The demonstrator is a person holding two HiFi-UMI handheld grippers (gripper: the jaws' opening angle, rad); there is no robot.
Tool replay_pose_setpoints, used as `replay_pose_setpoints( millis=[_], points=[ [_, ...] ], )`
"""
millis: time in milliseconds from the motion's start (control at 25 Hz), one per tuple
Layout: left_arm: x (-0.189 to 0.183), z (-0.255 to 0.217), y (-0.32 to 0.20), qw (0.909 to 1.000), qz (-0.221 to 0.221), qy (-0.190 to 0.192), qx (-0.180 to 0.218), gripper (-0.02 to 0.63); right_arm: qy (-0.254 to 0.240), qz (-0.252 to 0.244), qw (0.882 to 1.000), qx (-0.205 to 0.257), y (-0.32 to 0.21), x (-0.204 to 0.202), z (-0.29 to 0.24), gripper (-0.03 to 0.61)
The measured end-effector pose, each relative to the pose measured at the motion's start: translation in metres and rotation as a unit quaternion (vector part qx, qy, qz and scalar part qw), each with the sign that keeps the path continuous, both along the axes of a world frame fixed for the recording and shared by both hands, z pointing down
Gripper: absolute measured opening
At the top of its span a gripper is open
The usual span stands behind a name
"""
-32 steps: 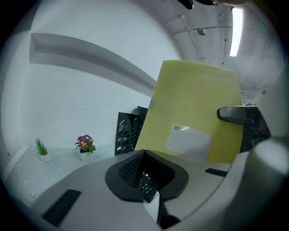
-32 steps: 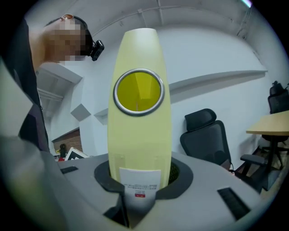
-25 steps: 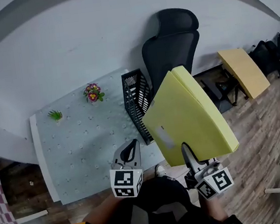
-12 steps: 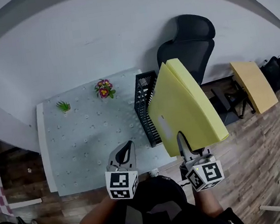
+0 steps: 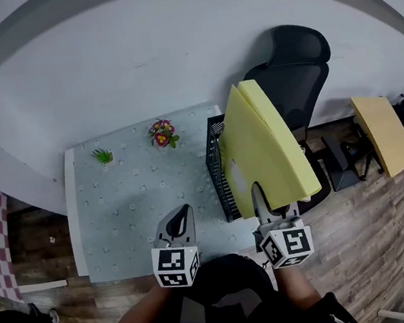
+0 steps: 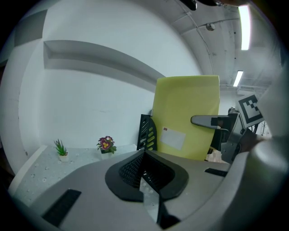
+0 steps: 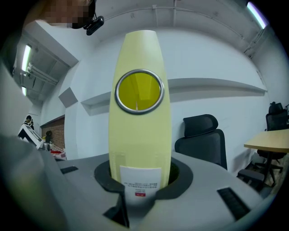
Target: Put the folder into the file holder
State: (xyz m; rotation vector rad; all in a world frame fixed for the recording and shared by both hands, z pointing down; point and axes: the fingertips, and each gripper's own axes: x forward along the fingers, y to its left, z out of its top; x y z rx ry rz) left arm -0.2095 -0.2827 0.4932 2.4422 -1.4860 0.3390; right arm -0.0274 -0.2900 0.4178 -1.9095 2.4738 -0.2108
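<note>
My right gripper (image 5: pixel 260 195) is shut on the spine end of a thick yellow folder (image 5: pixel 263 149), which stands up in the air over the black mesh file holder (image 5: pixel 219 171) at the table's right edge. In the right gripper view the folder's spine (image 7: pixel 141 131), with its metal ring hole and white label, fills the space between the jaws of my right gripper (image 7: pixel 140 189). My left gripper (image 5: pixel 182 216) hovers shut above the table's near edge, holding nothing. In the left gripper view the folder (image 6: pixel 187 117) stands beside the file holder (image 6: pixel 147 132), beyond my left gripper (image 6: pixel 144 173).
The pale dotted table (image 5: pixel 119 205) carries a small green plant (image 5: pixel 102 157) and a potted flower (image 5: pixel 162 133) near the wall. A black office chair (image 5: pixel 297 70) stands behind the file holder. A wooden desk (image 5: pixel 383 133) is at the right, on wood flooring.
The right gripper has carried the folder left and turned it more upright, closer over the file holder. The head view has shifted, so the table sits further right. The left gripper stays shut.
</note>
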Motion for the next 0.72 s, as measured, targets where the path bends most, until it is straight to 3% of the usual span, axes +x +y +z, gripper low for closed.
replay_pose_setpoints(
  millis=[720],
  points=[
    [-0.002,0.017,-0.027,0.9992,-0.012,-0.028,-0.027,0.005,-0.003,0.001,1.000,-0.031,-0.031,-0.007,0.069,0.148]
  ],
)
